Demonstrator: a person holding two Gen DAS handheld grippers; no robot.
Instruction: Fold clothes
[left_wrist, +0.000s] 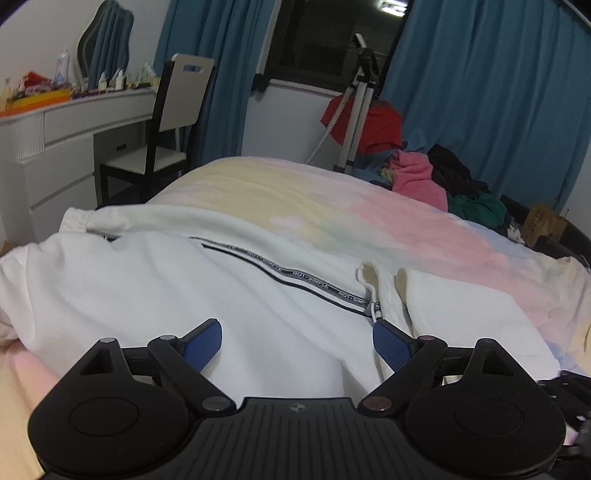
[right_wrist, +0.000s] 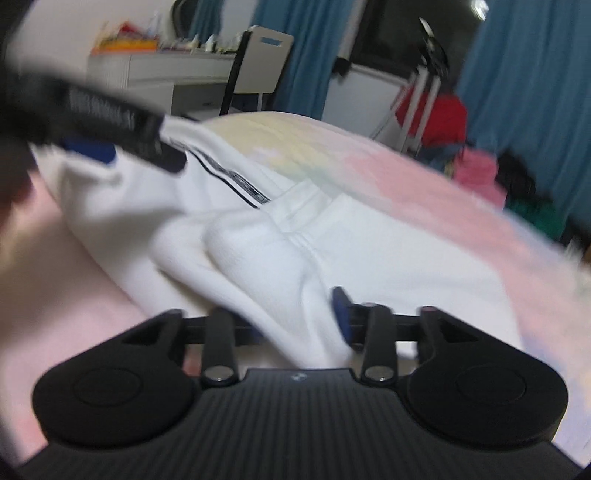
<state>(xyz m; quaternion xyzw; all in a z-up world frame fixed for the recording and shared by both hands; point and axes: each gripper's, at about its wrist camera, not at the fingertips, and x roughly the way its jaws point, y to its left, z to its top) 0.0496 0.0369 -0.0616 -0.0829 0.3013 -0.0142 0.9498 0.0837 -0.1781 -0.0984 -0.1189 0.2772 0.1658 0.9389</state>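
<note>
Between the fingers of our right gripper sits a bunched fold of the white garment, seemingly gripped. Our left gripper hovers wide open above it, so we judge we're mid-fold; next, lay the fold flat.

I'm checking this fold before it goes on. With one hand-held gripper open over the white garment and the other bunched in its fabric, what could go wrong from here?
1. The right hand-held gripper seems to pinch a thick bunch of the white striped-trim garment; pulling may drag several layers and crease the fold.
2. The left hand-held gripper is open with its blue pad beside the white drawstring; closing may snag the cord instead of cloth.
</note>
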